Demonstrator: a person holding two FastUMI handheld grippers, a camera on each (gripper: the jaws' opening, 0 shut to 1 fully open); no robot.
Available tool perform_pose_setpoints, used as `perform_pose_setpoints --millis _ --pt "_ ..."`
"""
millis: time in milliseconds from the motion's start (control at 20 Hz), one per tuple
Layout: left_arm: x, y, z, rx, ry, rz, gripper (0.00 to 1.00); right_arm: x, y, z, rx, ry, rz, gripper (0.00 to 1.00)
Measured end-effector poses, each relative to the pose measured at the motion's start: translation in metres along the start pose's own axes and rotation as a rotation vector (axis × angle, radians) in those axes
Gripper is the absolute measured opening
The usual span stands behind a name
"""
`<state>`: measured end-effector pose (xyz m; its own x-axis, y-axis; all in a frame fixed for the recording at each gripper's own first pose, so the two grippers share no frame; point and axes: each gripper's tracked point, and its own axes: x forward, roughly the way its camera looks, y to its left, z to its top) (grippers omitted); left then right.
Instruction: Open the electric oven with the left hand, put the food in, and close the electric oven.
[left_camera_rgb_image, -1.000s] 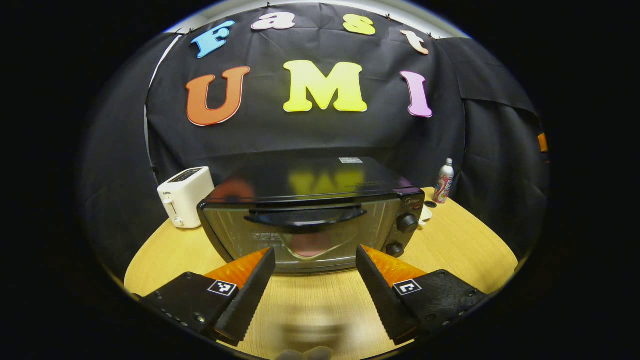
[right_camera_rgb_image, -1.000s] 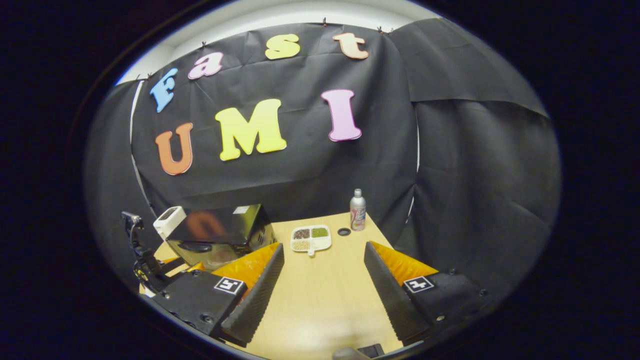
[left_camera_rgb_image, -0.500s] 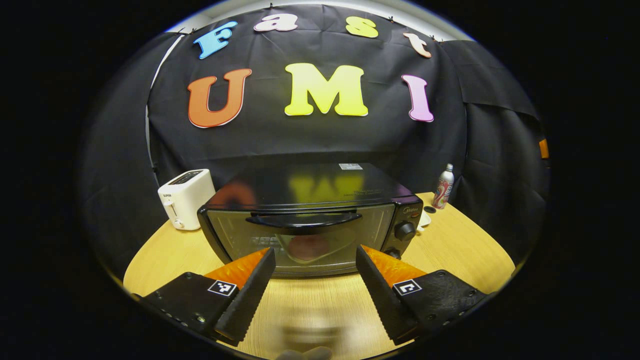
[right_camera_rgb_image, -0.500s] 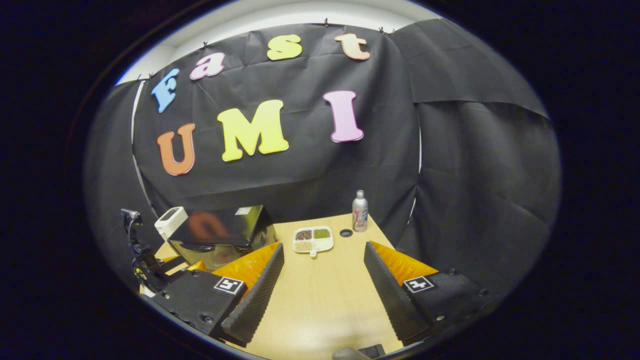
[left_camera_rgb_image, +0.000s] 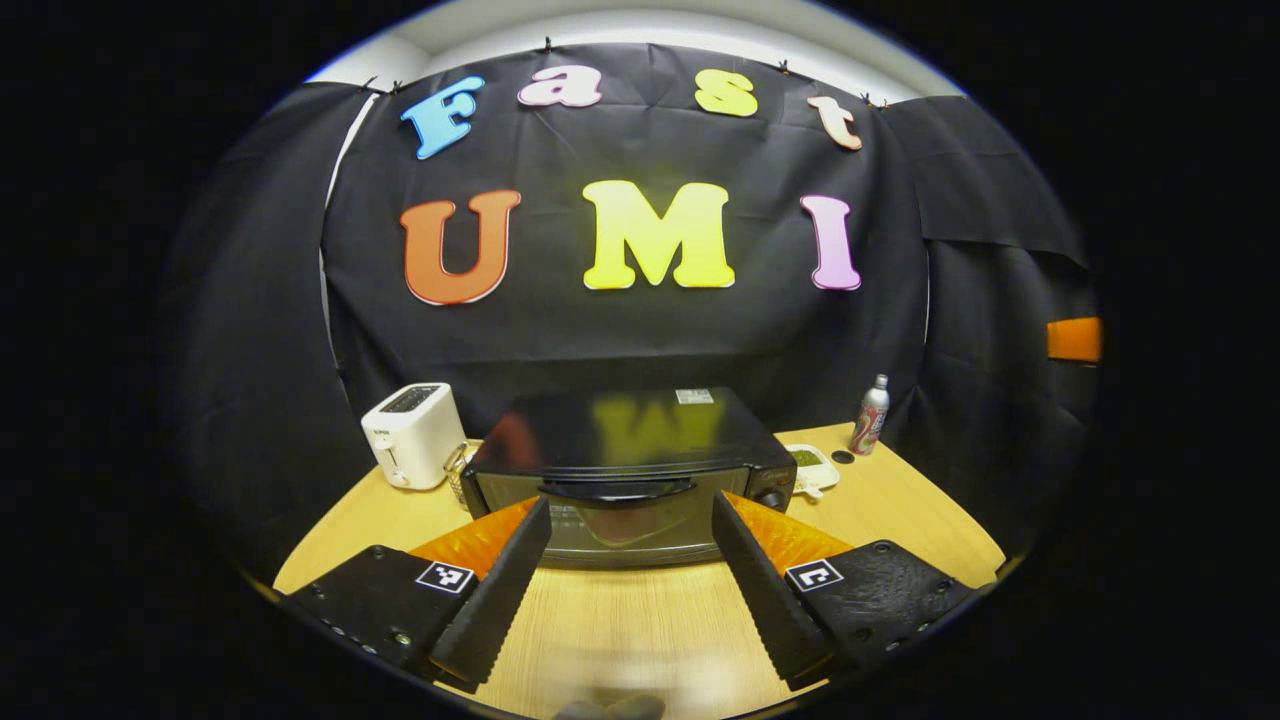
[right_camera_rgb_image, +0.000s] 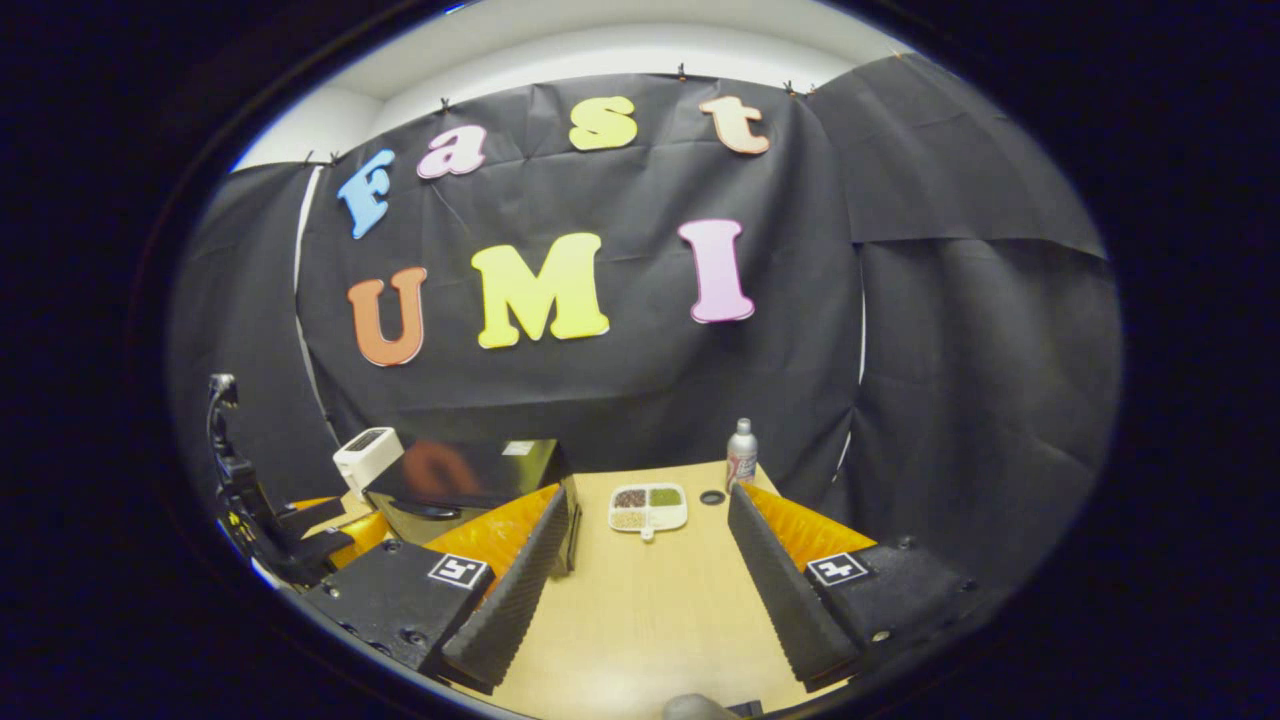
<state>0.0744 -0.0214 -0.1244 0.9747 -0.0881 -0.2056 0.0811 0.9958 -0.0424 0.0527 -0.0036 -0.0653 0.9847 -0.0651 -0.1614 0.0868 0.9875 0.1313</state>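
Left gripper backed away, black oven door closed

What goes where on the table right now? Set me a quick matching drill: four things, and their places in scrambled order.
Things:
1. toaster
2. electric oven
3. divided food tray
4. spray can

Places:
A. middle of the table, door shut, facing the left tongs
B. back of the table by the black cloth, with a small dark cap beside it
C. left of the oven, near the table's edge
D. flat on the table between the oven and the can

Pairs: 1-C, 2-A, 3-D, 4-B
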Motion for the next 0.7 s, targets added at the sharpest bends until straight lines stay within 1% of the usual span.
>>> perform_pose_setpoints --millis 150,250,300,400,450,550,650,700 --pt "-0.035 -0.001 0.039 -0.012 -0.067 0.022 0.97 -0.013 0.001 0.013 -0.015 -0.041 0.023 0.96" --pt "-0.062 -0.003 0.060 -0.027 -0.104 0.033 0.97 -0.020 -0.006 0.020 -0.037 -0.069 0.019 0.96" --pt "-0.074 -0.001 0.070 -0.028 -0.125 0.043 0.97 -0.023 -0.007 0.022 -0.046 -0.081 0.017 1.00" --pt "-0.098 0.000 0.089 -0.012 -0.171 0.063 0.97 -0.030 -0.010 0.027 -0.057 -0.100 0.015 1.00" --pt "-0.109 -0.002 0.095 -0.005 -0.181 0.064 0.97 -0.032 -0.011 0.029 -0.061 -0.107 0.016 0.96" --pt "-0.130 -0.005 0.105 0.000 -0.205 0.065 0.97 -0.039 -0.013 0.031 -0.065 -0.110 0.016 0.96" --pt "-0.147 -0.005 0.112 0.002 -0.230 0.074 0.97 -0.048 -0.010 0.034 -0.059 -0.116 0.034 0.96" --pt "-0.151 -0.005 0.113 0.010 -0.238 0.081 0.97 -0.052 -0.010 0.035 -0.063 -0.122 0.035 1.00"
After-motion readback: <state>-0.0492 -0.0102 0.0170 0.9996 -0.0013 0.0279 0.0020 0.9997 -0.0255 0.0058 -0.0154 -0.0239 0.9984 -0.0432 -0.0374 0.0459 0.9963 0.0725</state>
